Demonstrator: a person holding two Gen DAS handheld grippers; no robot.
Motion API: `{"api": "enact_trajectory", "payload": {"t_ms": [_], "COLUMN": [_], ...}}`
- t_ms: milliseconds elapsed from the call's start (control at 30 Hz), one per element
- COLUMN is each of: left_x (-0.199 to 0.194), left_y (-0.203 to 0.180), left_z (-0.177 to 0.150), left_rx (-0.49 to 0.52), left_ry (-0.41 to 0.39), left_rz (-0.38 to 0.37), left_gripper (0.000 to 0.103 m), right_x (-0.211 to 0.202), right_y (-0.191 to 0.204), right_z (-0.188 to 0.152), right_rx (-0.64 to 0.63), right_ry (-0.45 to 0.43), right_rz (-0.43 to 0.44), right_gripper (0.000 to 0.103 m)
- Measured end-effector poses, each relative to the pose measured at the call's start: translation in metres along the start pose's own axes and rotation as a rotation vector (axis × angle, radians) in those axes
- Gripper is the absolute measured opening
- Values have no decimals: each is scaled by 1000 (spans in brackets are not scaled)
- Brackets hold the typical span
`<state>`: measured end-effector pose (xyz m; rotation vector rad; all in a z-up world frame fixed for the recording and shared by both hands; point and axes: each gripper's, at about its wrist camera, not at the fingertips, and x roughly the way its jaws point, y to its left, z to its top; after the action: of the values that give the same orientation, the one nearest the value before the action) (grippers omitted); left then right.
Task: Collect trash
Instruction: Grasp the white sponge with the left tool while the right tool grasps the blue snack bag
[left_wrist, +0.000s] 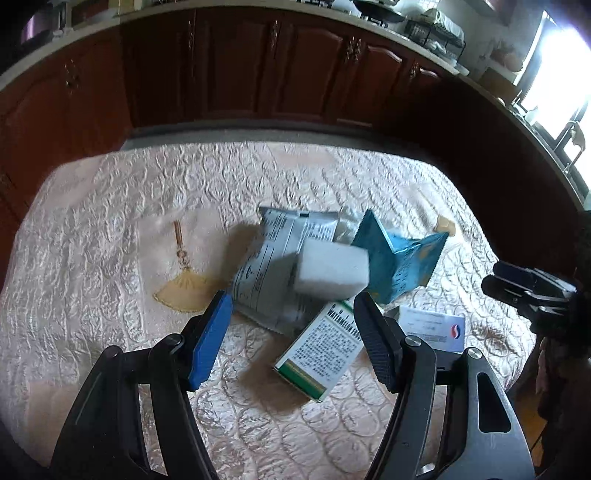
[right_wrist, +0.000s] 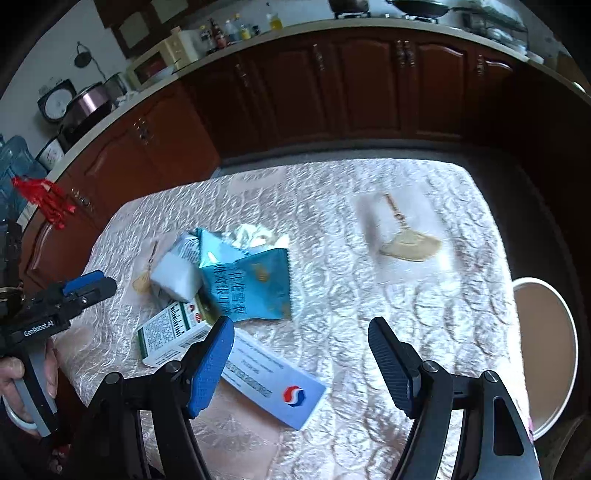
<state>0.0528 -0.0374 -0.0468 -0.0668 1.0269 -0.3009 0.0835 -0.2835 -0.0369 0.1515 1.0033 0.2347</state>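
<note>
We count five pieces of trash clustered mid-bench (left_wrist: 110, 206): one white foam block (left_wrist: 332, 271), two wrappers, grey (left_wrist: 269, 266) and blue (left_wrist: 402, 266), and two cartons, green-edged (left_wrist: 317, 350) and white (right_wrist: 273, 384). Our left claw (left_wrist: 291, 332) and right claw (right_wrist: 301, 360) both gape empty above them; bare cloth spreads toward every edge.

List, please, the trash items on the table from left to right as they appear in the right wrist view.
White foam block → green-and-white box → blue snack bag → white carton with the red-and-blue logo. The silver bag lies behind the block and the blue bag, so I leave it out.
</note>
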Motion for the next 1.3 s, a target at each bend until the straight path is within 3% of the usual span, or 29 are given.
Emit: {"api": "enact_trajectory", "payload": {"t_ms": [100,333,700,733,767,1033,1133,1167,1200,1300], "left_x": [8,30,67,67,66,39,29,27,25,21], "left_y": [0,-21,-42,-38,-35,-13,-10,-10,-10,-13], "left_z": [2,16,24,25,25,28,28,28,28,28], "left_rx": [-11,24,111,94,83,34,26,26,27,27], "left_ry": [18,24,57,53,51,-3,-22,-27,-34,-41], "left_rz": [-51,-66,15,0,-14,-36,-37,-37,-37,-42], "left_gripper": [67,68,67,63,49,42,42,42,42,42], "right_x": [3,15,29,30,32,58,71,74,77,83], "right_y": [7,3,-19,-19,-19,-16,-11,-9,-7,-3], "right_z": [3,13,13,13,14,24,29,30,30,26], "right_rx": [-29,-16,36,37,36,44,35,31,28,19], "right_ry": [-2,5,31,32,33,41,46,44,43,55], "right_rz": [8,0,-4,-2,0,91,175,193,209,229], "right_gripper": [73,73,73,73,73,74,72,59,37,17]}}
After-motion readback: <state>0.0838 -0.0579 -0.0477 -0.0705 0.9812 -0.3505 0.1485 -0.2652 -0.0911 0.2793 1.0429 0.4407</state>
